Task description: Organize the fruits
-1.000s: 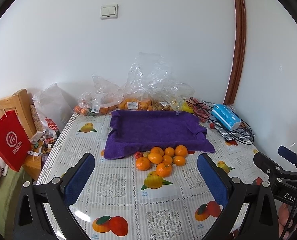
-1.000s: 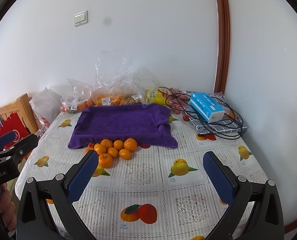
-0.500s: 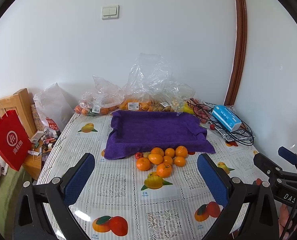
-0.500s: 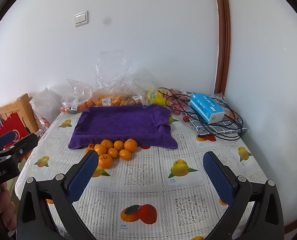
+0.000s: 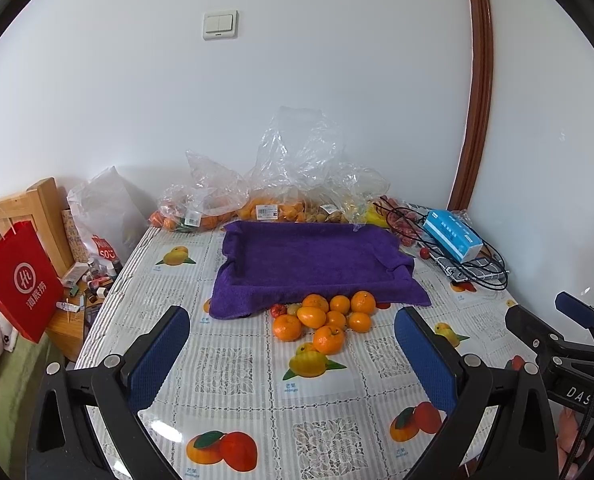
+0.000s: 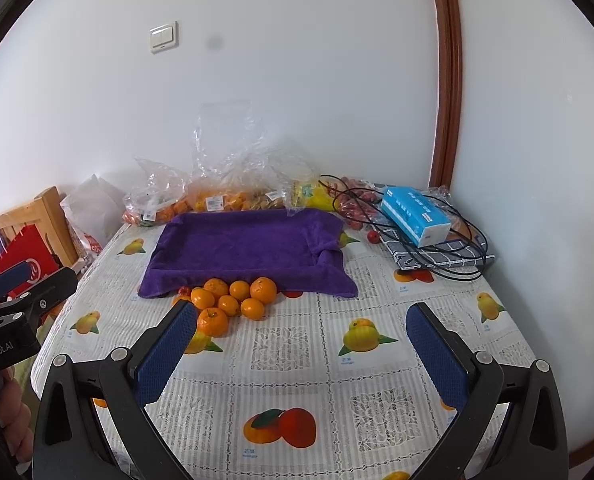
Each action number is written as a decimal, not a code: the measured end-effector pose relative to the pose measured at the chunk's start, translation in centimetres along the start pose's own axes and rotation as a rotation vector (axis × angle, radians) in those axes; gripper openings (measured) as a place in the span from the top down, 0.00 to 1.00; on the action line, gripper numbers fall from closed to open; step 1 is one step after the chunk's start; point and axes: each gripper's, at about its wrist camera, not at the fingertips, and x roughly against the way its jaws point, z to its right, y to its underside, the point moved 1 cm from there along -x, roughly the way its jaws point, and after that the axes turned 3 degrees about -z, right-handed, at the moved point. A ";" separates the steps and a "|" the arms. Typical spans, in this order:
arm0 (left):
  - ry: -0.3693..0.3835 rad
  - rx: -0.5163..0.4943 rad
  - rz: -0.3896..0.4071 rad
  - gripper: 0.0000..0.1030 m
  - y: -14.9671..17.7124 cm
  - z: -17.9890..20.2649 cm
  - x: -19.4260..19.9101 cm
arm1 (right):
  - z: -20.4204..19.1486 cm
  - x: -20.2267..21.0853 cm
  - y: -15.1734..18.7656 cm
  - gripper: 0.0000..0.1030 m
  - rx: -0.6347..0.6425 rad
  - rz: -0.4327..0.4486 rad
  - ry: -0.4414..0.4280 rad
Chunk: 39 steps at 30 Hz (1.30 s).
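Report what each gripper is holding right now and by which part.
Nothing is held. The left gripper and right gripper are both open and empty above the tablecloth; the oranges lie untouched in front of the purple towel.

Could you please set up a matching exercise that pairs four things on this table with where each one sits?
Things:
1. loose oranges
2. purple towel
3. blue tissue pack
4. clear plastic bags

Places:
A. at the back of the table, against the wall
B. on the grey checked cloth at the far right, among black cables
C. in a cluster at the near edge of the towel
D. spread over a tray shape in the middle of the table

Pairs: 1-C, 2-D, 3-B, 4-A
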 end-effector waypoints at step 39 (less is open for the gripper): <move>-0.021 0.009 -0.080 0.00 -2.7 -2.2 -7.4 | -0.5 -7.5 -1.7 0.00 0.038 -0.053 0.043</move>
